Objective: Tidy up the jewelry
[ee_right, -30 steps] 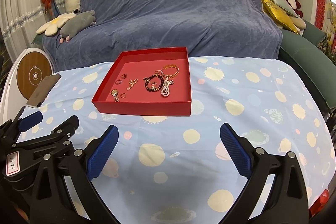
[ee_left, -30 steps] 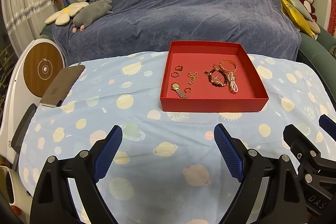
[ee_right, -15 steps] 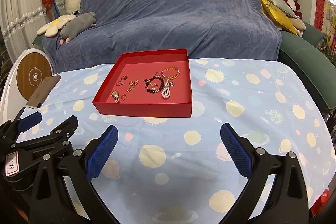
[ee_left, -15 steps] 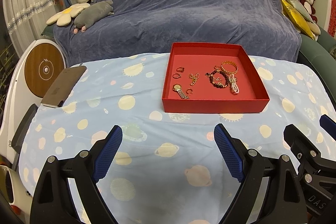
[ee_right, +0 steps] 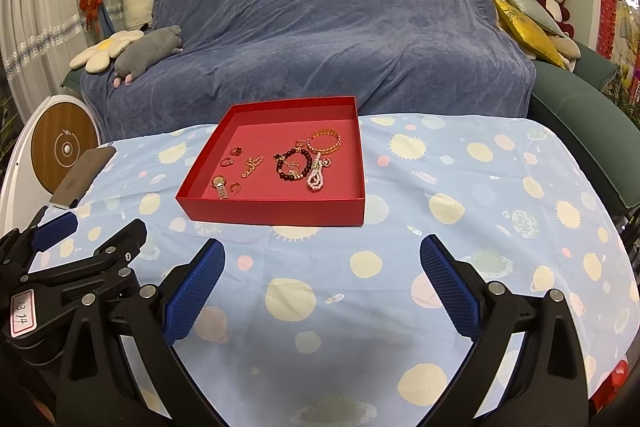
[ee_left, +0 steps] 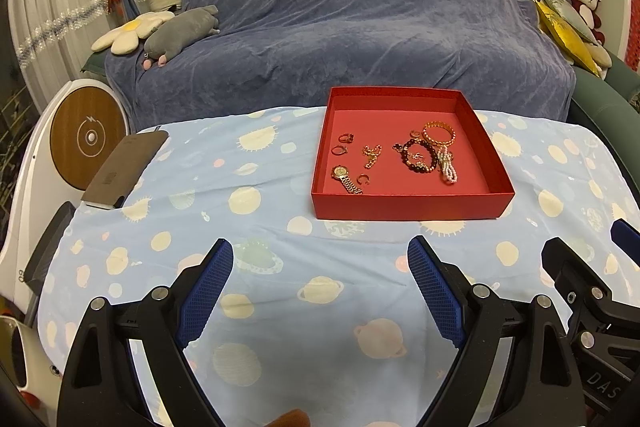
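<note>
A red open box (ee_left: 412,205) (ee_right: 276,213) stands on the blue planet-print tablecloth. Inside lie a gold watch (ee_left: 346,178) (ee_right: 220,186), small rings (ee_left: 345,138), a gold chain (ee_left: 371,153), a dark bead bracelet (ee_left: 418,155) (ee_right: 293,165), a gold bangle (ee_left: 439,133) (ee_right: 325,141) and a pearl strand (ee_left: 448,167) (ee_right: 316,177). My left gripper (ee_left: 320,259) is open and empty, held in front of the box. My right gripper (ee_right: 322,259) is open and empty beside it, to its right.
A dark phone (ee_left: 126,169) lies at the table's left edge. A round wooden-faced white device (ee_left: 88,139) stands left of the table. A blue-covered sofa (ee_left: 340,39) with plush toys (ee_left: 176,35) sits behind. Bare tablecloth (ee_right: 480,187) lies right of the box.
Both grippers have drawn back and risen slightly, so the box looks a little farther and lower. Both stay open; nothing in the box moved.
</note>
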### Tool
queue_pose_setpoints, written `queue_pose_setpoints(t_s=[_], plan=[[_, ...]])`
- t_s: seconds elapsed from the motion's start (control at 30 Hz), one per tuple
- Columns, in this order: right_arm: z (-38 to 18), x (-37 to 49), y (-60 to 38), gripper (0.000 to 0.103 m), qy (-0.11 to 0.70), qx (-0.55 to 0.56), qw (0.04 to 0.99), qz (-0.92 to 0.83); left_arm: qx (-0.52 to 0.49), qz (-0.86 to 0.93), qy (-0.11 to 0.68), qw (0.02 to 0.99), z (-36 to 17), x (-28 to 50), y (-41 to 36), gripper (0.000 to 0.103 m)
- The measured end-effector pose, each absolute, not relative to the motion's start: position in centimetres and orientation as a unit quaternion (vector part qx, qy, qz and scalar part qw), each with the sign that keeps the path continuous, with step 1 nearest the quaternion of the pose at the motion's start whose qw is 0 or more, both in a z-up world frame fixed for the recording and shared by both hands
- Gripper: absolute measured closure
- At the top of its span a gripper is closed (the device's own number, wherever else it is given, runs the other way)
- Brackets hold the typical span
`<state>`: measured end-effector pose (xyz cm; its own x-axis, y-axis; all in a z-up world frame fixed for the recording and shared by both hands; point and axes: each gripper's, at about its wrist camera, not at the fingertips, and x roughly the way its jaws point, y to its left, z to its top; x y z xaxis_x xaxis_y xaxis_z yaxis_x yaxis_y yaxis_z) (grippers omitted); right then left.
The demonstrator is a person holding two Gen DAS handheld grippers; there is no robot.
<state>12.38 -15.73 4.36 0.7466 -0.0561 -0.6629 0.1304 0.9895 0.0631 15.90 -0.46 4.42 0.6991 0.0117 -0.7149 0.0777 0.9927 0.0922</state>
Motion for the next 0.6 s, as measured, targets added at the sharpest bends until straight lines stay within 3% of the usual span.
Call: queue_pose_setpoints(t_s=[0.6], plan=[[4.43, 12.43, -15.69, 0.007, 0.352, 0.043, 0.934, -0.047, 0.048, -0.032, 0.393, 0.918, 3.78, 16.19, -0.23, 0.016]])
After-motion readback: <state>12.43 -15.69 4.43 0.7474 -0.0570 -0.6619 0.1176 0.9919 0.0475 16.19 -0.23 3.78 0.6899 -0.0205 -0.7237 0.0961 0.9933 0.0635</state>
